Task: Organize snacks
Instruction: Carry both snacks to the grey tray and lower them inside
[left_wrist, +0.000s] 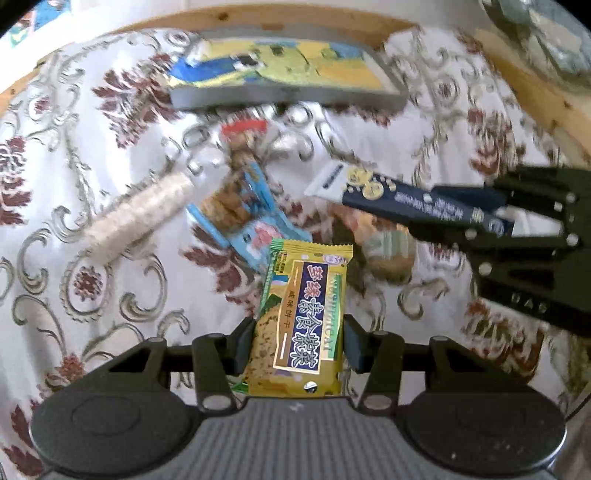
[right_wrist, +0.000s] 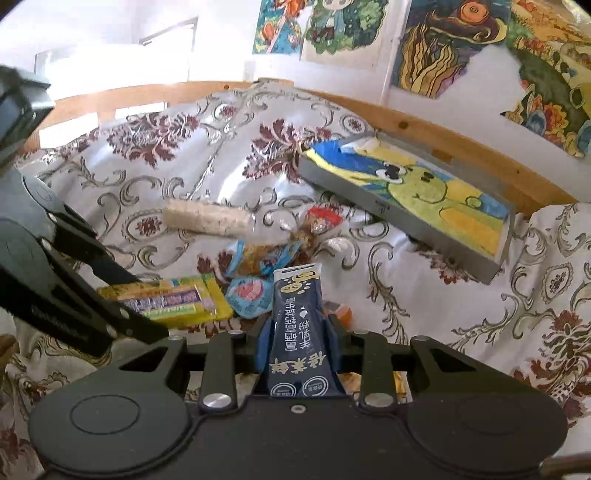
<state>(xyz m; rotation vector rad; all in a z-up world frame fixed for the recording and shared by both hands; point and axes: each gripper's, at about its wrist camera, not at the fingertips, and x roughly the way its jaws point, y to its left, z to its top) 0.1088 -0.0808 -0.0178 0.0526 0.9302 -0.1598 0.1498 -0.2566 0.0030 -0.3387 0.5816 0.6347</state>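
On a table under a white cloth (left_wrist: 74, 155) with maroon and grey scrollwork:

- Left gripper (left_wrist: 299, 345): jaws pinching a yellow-green biscuit packet (left_wrist: 304, 317) by its lower half, one pad on each long edge; the packet stands lengthwise between the fingers, top end pointing away from the camera, lifted above the cloth.
- Right gripper (right_wrist: 297, 345): jaws pressed onto a dark blue sachet (right_wrist: 297, 332) at its lower part; the sachet rises upright between the pads, its white-edged tip clear of them.
- Grey tray (right_wrist: 402, 216): shallow, rectangular, lined with a blue, yellow and green cartoon picture; lies at the far side of the cloth near the wooden table edge, well apart from both grippers.
- Rice cracker roll (left_wrist: 142, 214): pale, clear-wrapped, lying flat on the cloth.
- Light blue snack packs (left_wrist: 251, 218): loose heap beside the roll, between the grippers and the tray; detail blurred.
- Red-topped snack bag (right_wrist: 317, 223): at the far end of the heap.
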